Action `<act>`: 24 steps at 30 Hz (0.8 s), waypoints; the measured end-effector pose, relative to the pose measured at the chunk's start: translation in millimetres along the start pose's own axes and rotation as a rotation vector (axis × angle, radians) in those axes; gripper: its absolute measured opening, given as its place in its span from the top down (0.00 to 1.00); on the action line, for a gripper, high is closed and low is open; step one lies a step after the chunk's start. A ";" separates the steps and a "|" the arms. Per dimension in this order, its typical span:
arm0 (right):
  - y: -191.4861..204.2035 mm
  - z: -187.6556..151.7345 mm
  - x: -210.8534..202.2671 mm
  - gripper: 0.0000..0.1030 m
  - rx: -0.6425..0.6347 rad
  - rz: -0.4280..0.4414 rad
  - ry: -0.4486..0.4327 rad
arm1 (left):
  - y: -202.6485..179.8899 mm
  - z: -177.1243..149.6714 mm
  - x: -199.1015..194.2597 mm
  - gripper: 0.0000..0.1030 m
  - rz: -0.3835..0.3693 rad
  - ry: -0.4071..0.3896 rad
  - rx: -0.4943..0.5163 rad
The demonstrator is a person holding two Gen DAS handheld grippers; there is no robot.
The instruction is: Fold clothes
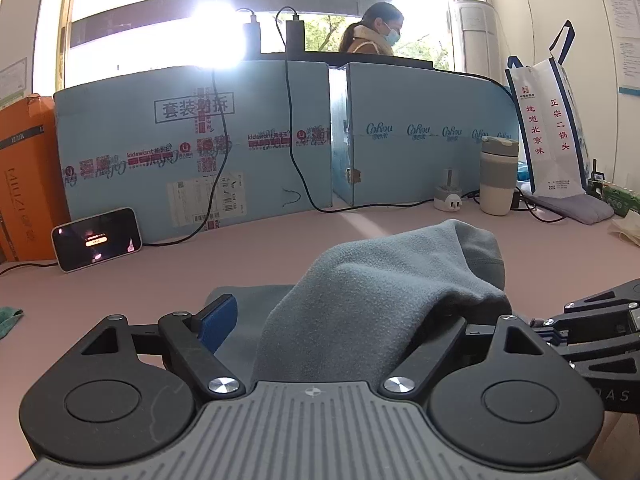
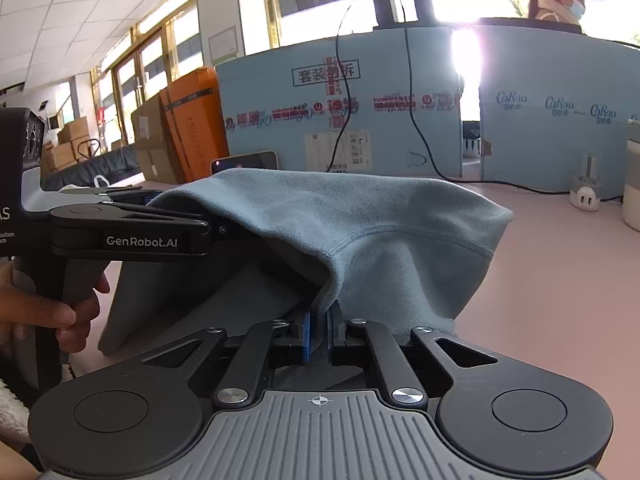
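Step in hand: I judge this the pick-up for a fold; the garment [image 2: 360, 220] is bunched and partly raised off the bench [image 2: 560, 264], not yet laid flat
Right gripper [image 2: 318, 330]: blue pads drawn together on a hanging edge of the garment, clamped on the cloth
Left gripper [image 1: 336, 320]: jaws wide apart; cloth drapes over and between them and hides the right finger, while the left blue pad [image 1: 218, 322] stands clear of the fabric, so I read no grip here
Garment position: near edge of the bench, humped up in front of both grippers, lower layer lying flat beneath
Next move, my judgement: close the left gripper on a matching edge, then lift and spread before folding; the seam line is the guide
Clearance between grippers: tight; they sit just beside each other, so I would separate them with care
Surroundings: phone [image 1: 96, 238] at left, cables, blue boxes [image 1: 192, 148] along the back, cup [image 1: 498, 176], plug adapter [image 1: 450, 196], bag [image 1: 554, 128] at right
Obstructions: none on the bench close to the garment; the back items stand well apart
Person [image 1: 376, 30]: behind the boxes, away from the work
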State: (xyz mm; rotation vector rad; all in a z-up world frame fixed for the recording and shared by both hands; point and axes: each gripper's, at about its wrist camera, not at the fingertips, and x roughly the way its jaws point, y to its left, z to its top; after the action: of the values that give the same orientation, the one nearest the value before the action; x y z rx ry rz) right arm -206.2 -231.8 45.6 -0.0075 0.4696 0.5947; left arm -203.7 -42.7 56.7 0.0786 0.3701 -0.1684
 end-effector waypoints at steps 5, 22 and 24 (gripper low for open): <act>-2.4 8.0 -8.2 0.98 -0.026 -0.034 -0.051 | 3.0 -1.6 -0.7 0.21 -0.006 0.001 -0.013; -27.2 73.1 -13.7 0.98 -0.100 -0.211 -0.260 | 8.7 -3.1 5.9 0.19 -0.017 0.010 -0.008; -28.0 83.0 -6.3 0.98 -0.108 -0.223 -0.278 | 11.1 -3.4 7.1 0.18 -0.017 0.010 -0.010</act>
State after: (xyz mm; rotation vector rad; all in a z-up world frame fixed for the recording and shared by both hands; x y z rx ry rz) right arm -160.4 -246.9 119.1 -0.0780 0.1628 0.3936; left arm -196.4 -32.4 51.5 0.0667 0.3817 -0.1827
